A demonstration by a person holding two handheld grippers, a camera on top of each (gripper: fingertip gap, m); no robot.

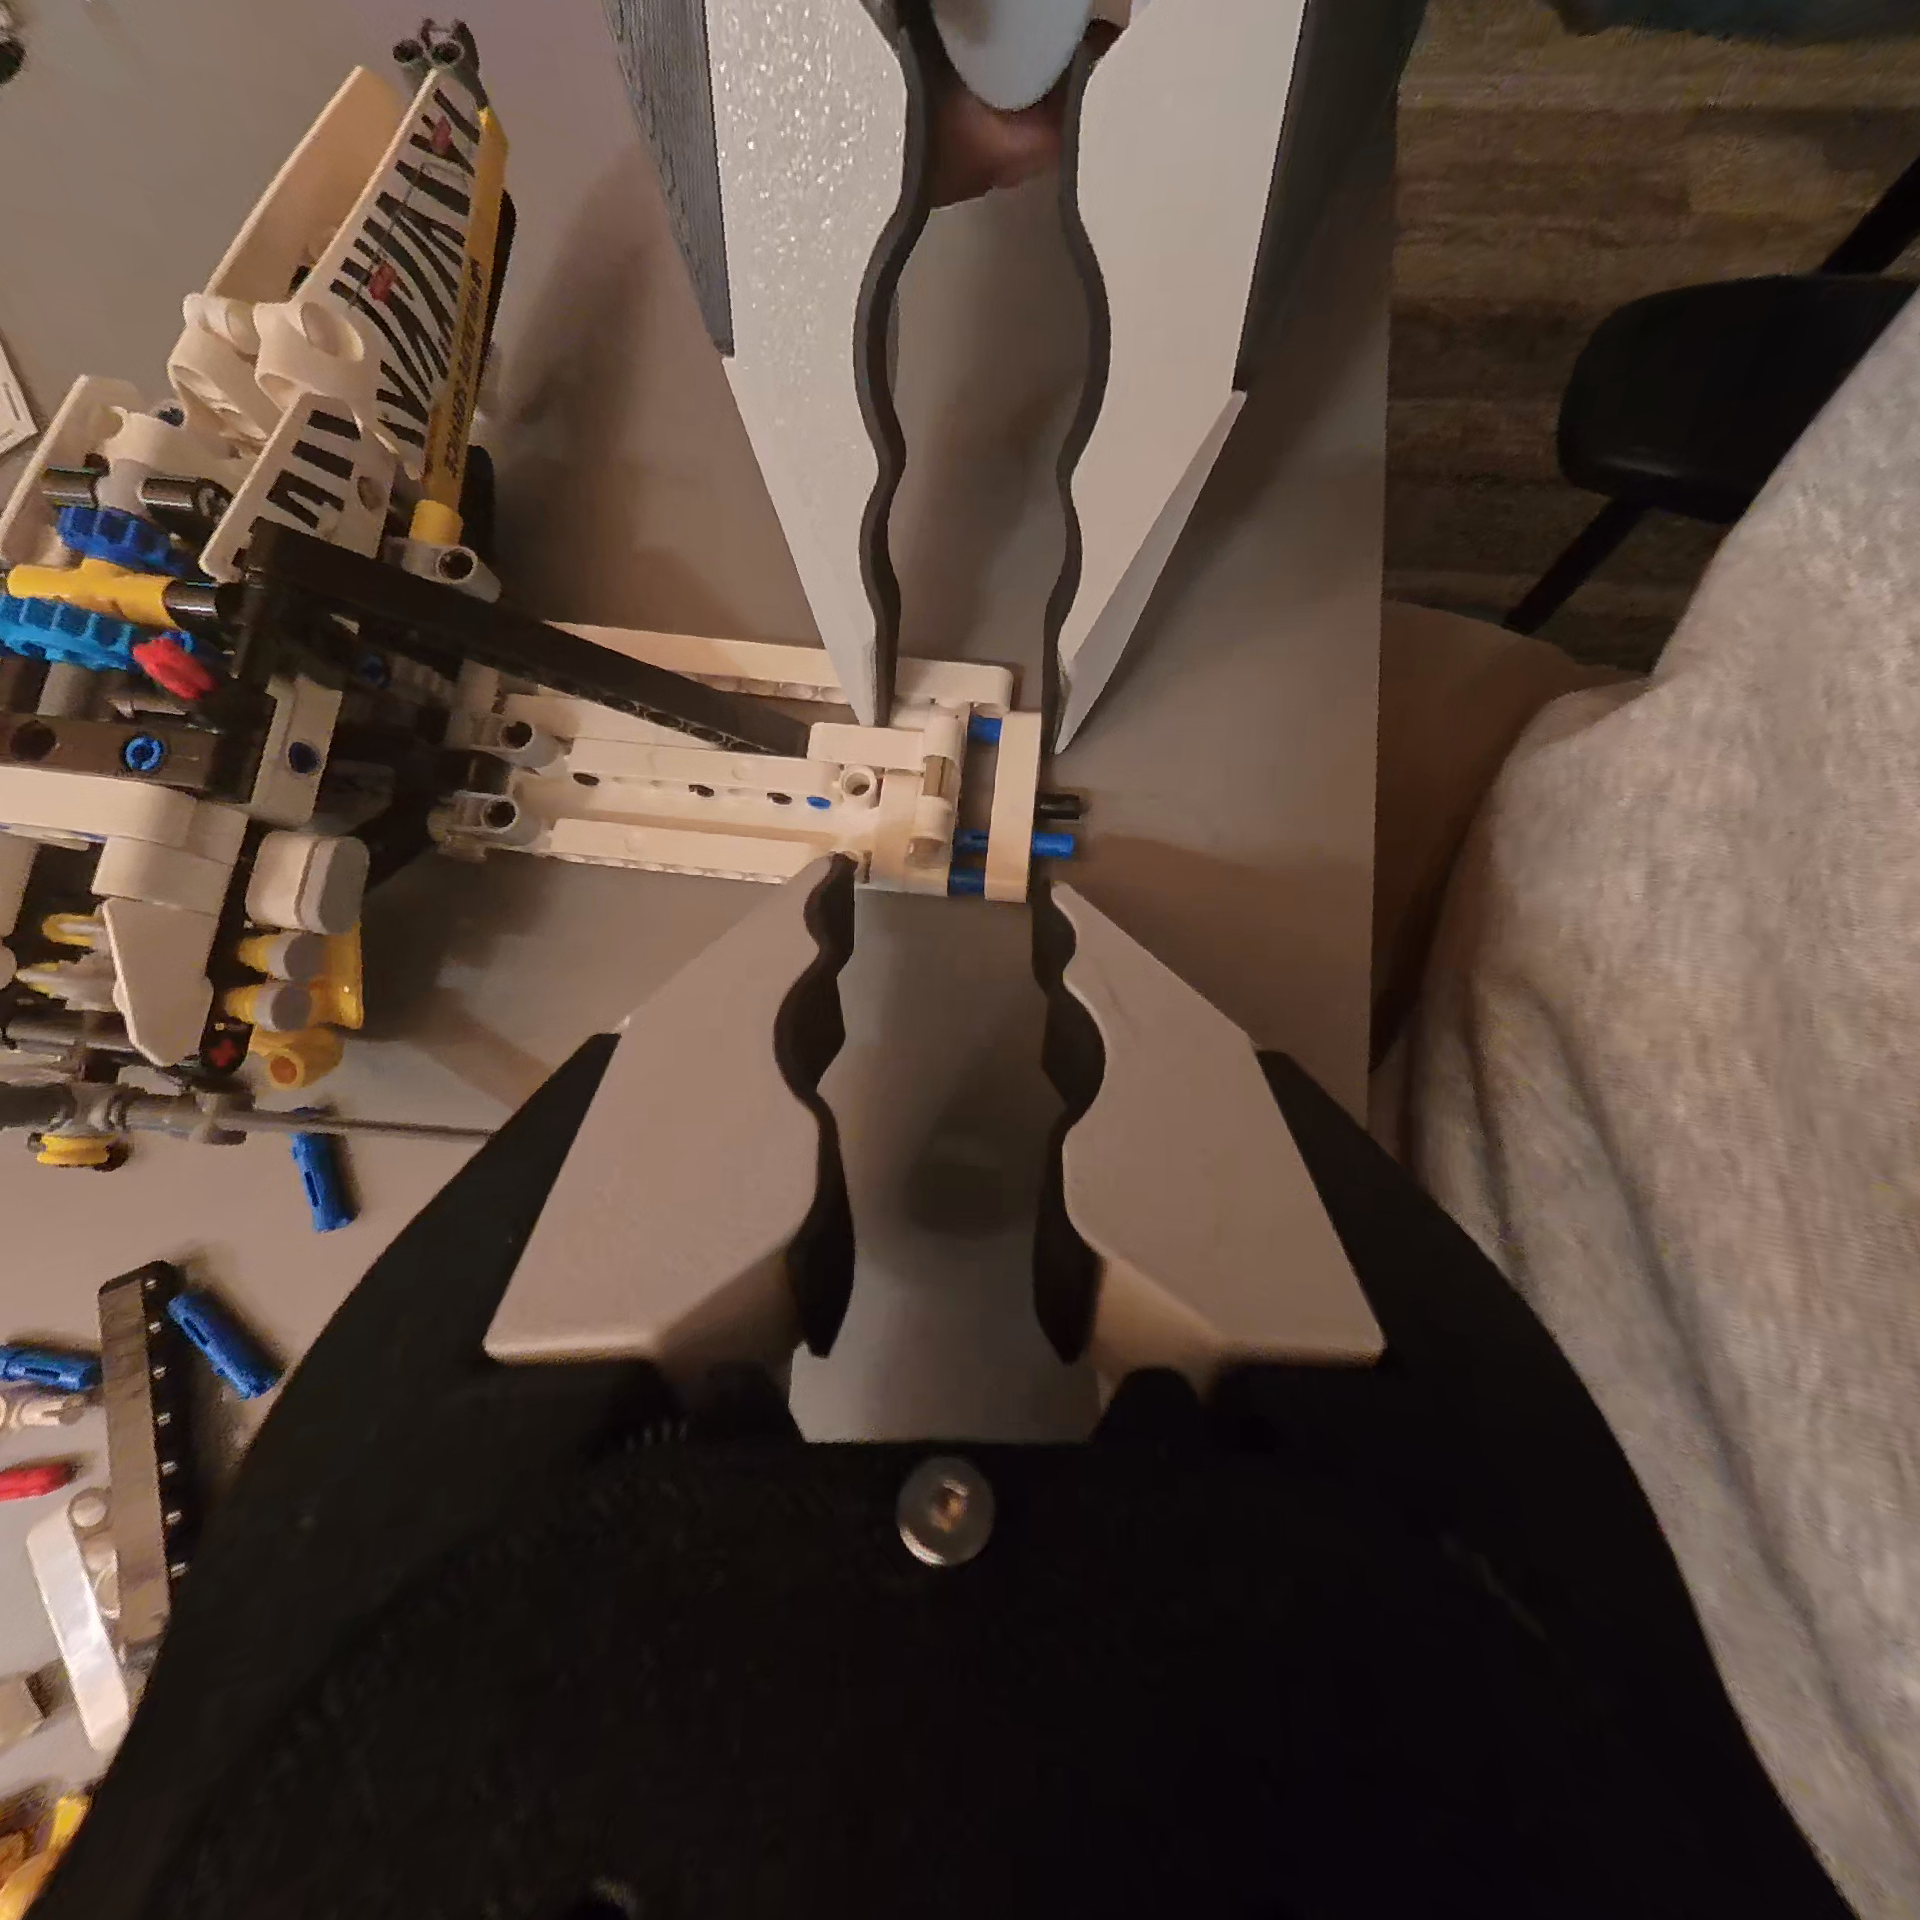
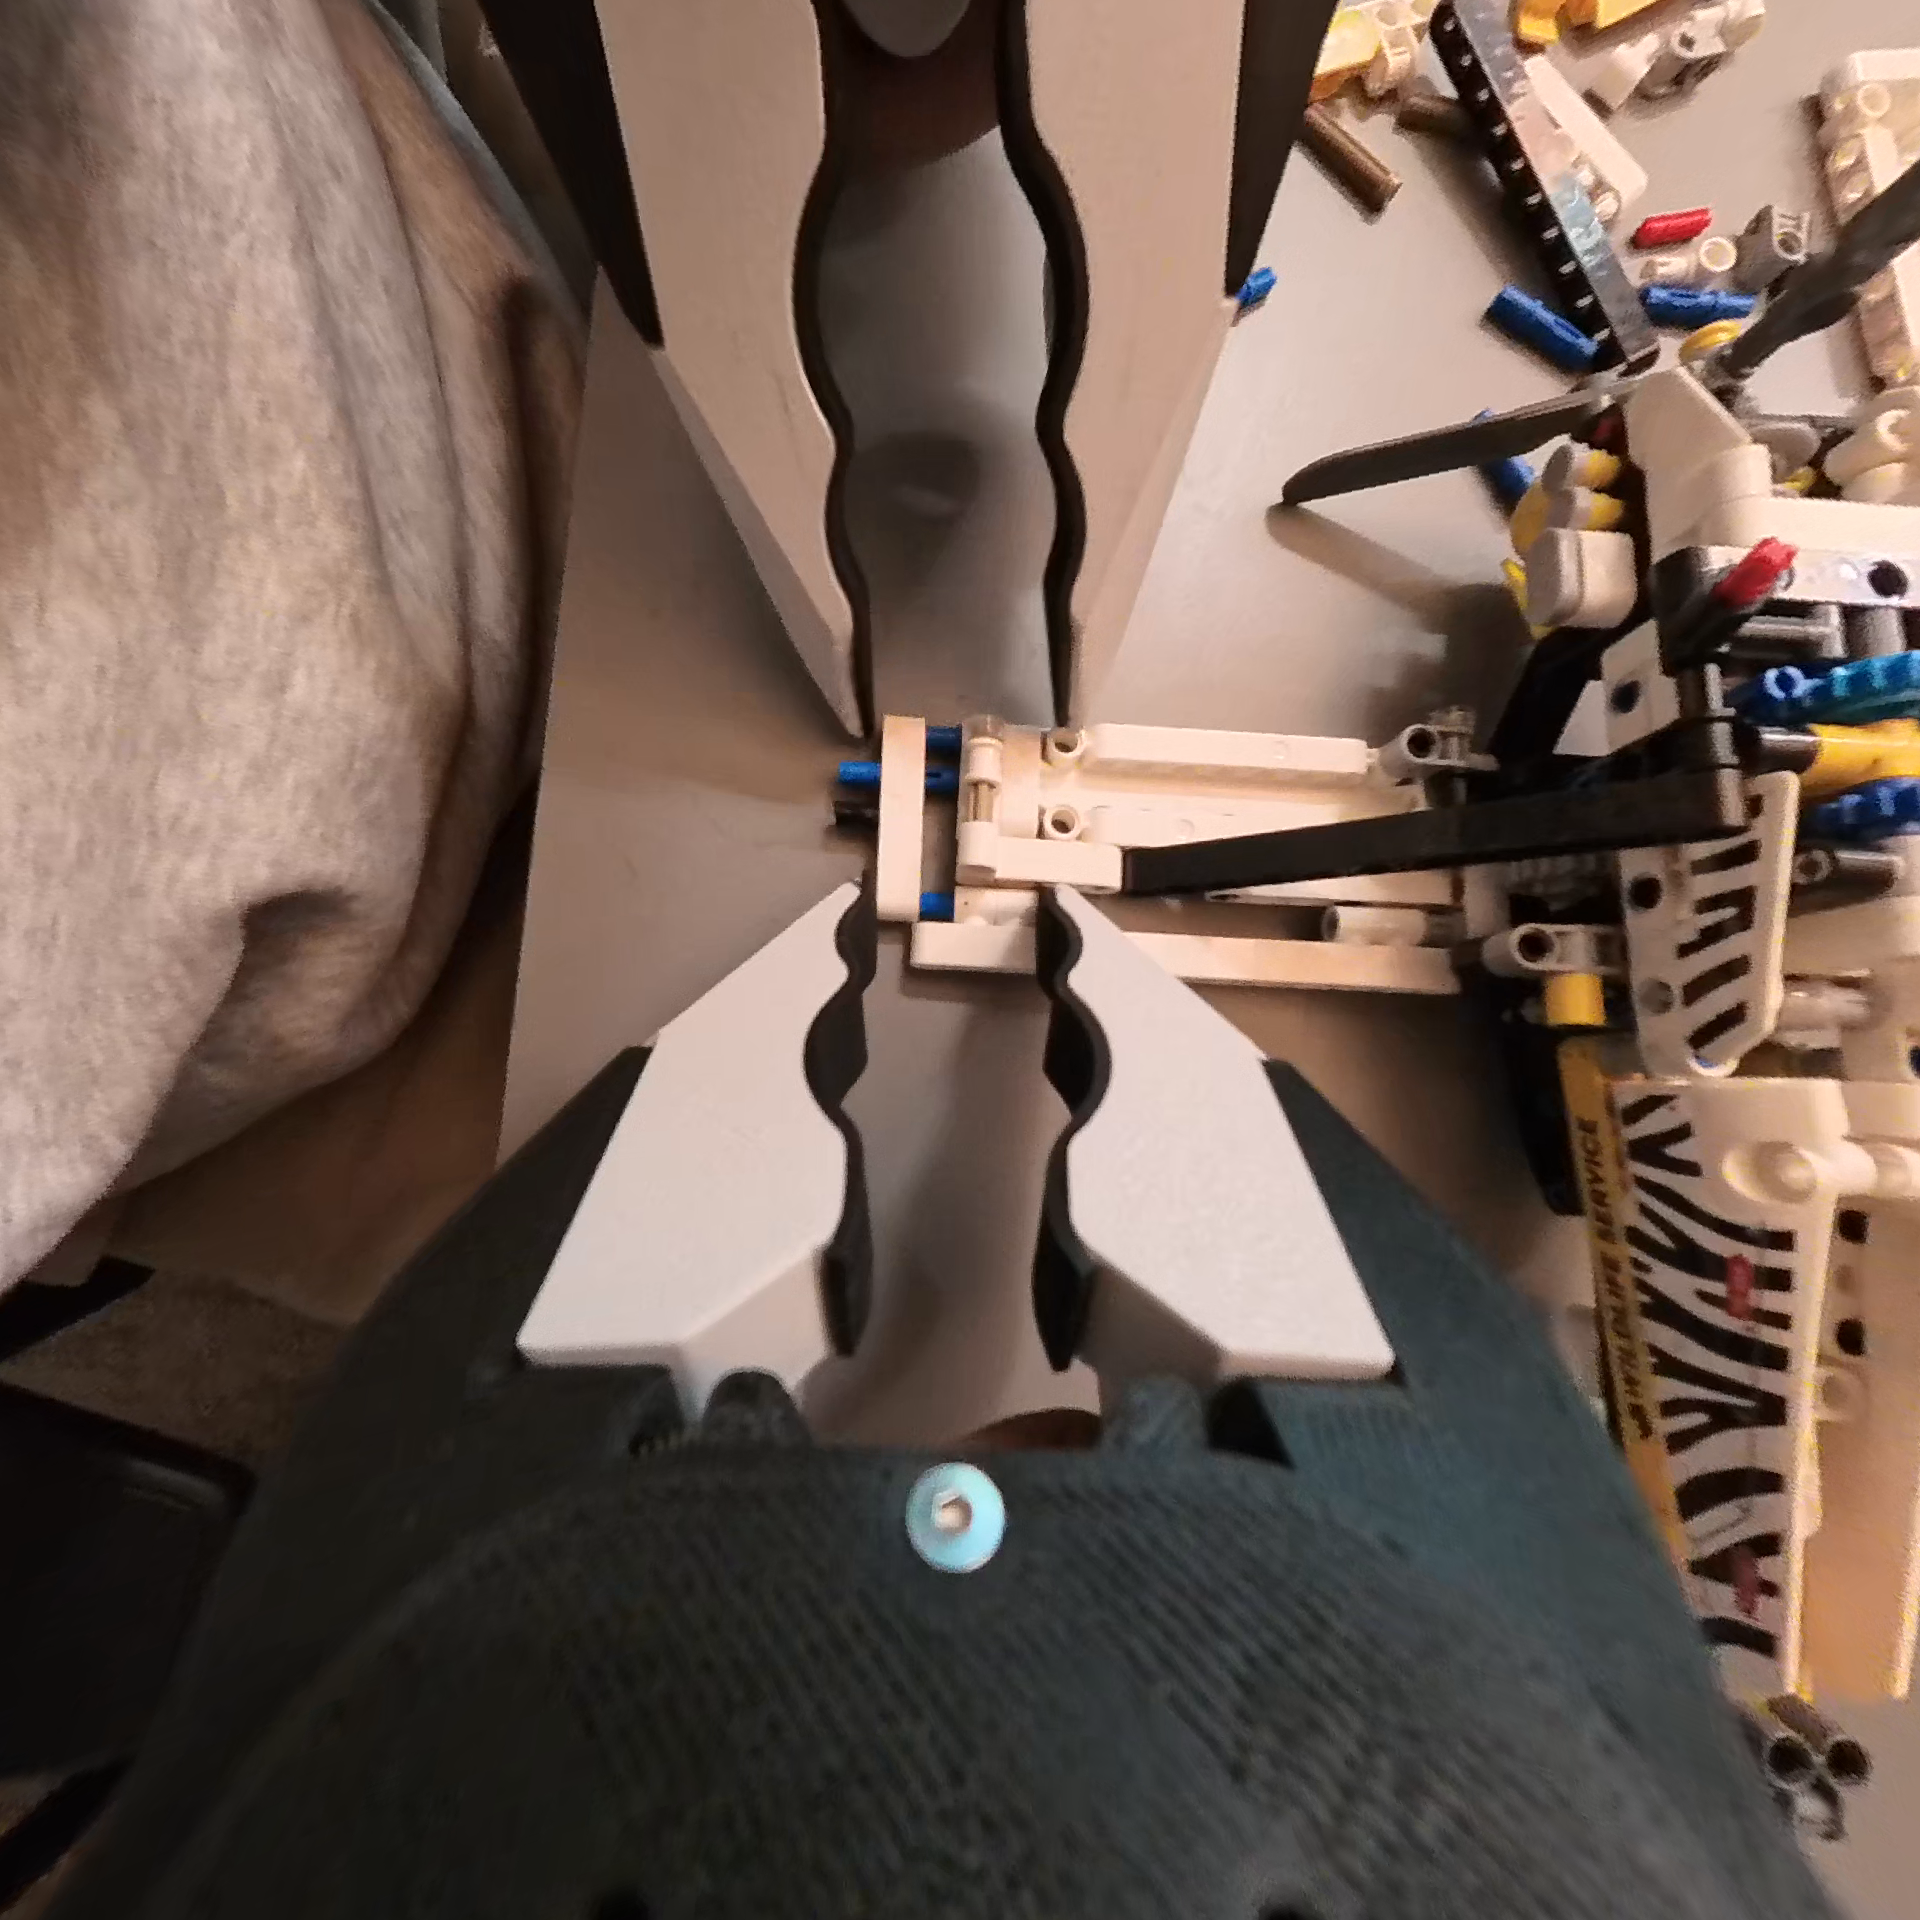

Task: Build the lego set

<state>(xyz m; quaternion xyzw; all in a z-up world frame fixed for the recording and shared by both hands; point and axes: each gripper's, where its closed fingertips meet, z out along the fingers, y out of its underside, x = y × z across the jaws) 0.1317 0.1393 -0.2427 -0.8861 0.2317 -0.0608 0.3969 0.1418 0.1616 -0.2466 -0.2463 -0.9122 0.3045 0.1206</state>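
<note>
Facing each other across the grey surface (image 1: pixel 644 540), your two grippers meet at the tail end of the white lego model (image 1: pixel 727 790). Your left gripper (image 1: pixel 940 883) stands half open, fingertips bracketing the boom's end frame with its blue pins (image 1: pixel 977 831); whether they press it, you cannot tell. Your right gripper (image 2: pixel 951 904) stands likewise on the opposite side. Zebra-striped panels (image 2: pixel 1714 1299) flank the body, with loose parts (image 1: pixel 218 1351) scattered nearby.
</note>
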